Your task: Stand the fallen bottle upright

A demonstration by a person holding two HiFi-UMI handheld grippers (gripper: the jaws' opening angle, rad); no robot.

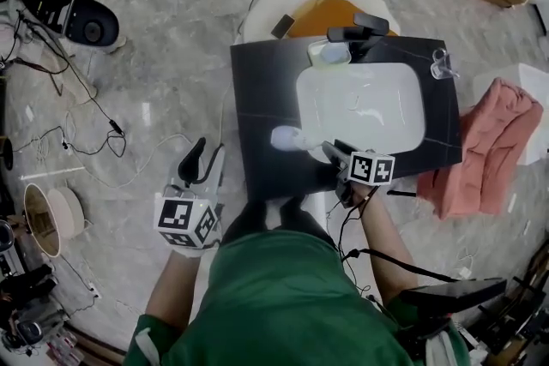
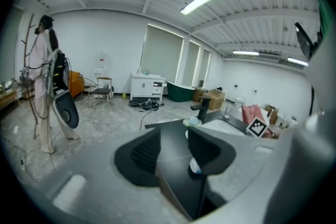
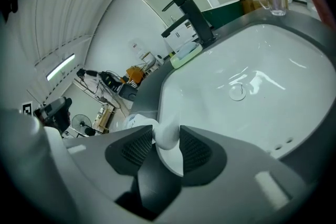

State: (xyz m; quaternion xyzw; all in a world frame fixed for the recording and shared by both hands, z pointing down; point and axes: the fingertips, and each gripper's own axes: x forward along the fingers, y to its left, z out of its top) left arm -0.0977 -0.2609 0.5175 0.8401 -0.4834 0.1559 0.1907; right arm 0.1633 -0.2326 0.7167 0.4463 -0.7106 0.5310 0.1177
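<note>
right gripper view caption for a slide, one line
Right tongs closed on the fallen white bottle beside the white sink, black faucet behind.

open: countertop [image 1: 262, 90] left of sink [image 1: 386, 129] | obstacles: faucet [image 1: 364, 30], soap dish [image 1: 329, 54], glass [image 1: 443, 64] along back

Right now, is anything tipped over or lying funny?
Yes: the white bottle lies on its side on the black counter, beside the sink's near corner. The right hand-held gripper is clamped on its neck.
</note>
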